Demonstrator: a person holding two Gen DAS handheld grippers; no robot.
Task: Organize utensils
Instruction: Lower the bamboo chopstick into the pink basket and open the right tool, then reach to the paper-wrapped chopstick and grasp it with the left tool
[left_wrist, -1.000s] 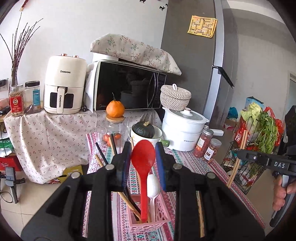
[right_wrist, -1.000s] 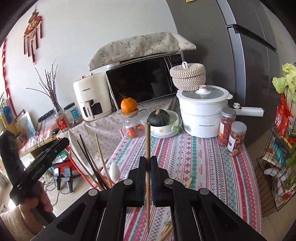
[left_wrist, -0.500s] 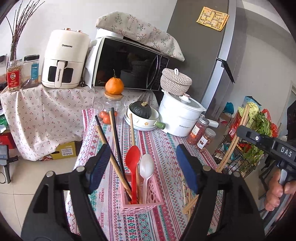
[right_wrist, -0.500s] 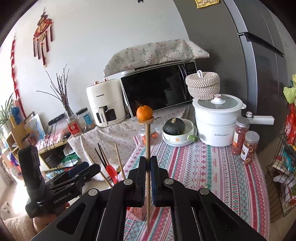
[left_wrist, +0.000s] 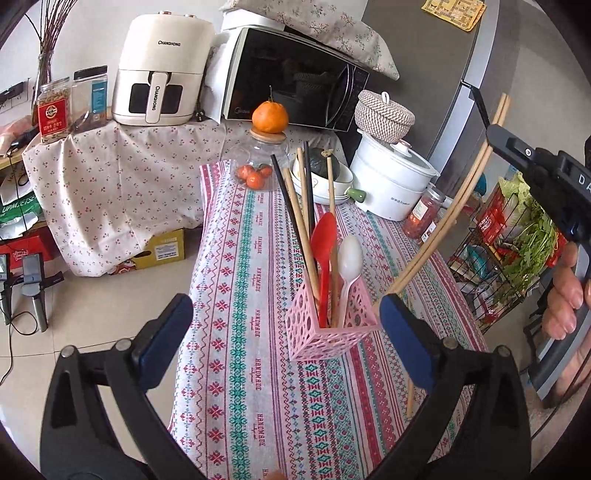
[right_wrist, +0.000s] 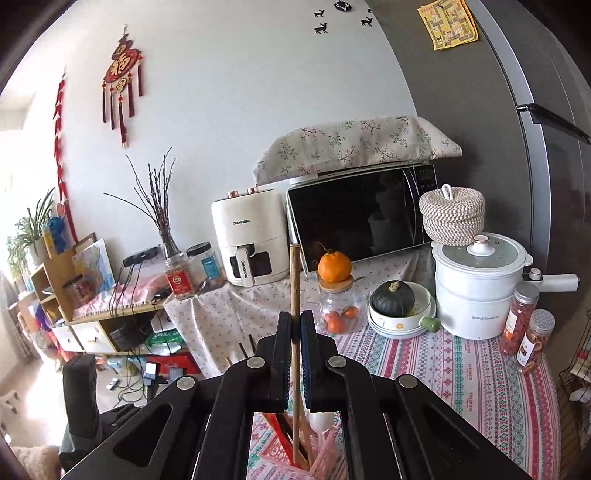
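At frame centre, your left gripper (left_wrist: 286, 328) gapes around the pink perforated plastic caddy (left_wrist: 330, 325) holding a red spoon (left_wrist: 324, 242) – your right gripper (right_wrist: 295, 326) is clamped on 2 long wooden chopsticks (left_wrist: 456, 201), tips at the caddy.

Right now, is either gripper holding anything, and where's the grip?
Right gripper is shut on wooden chopsticks, gripped near the upper end, lower tips at the pink utensil basket. Left gripper is open, holding nothing.

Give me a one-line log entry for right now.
left gripper: open, empty, before pink basket | right gripper: shut on wooden chopsticks, lower tips near basket | red spoon, white spoon: in basket
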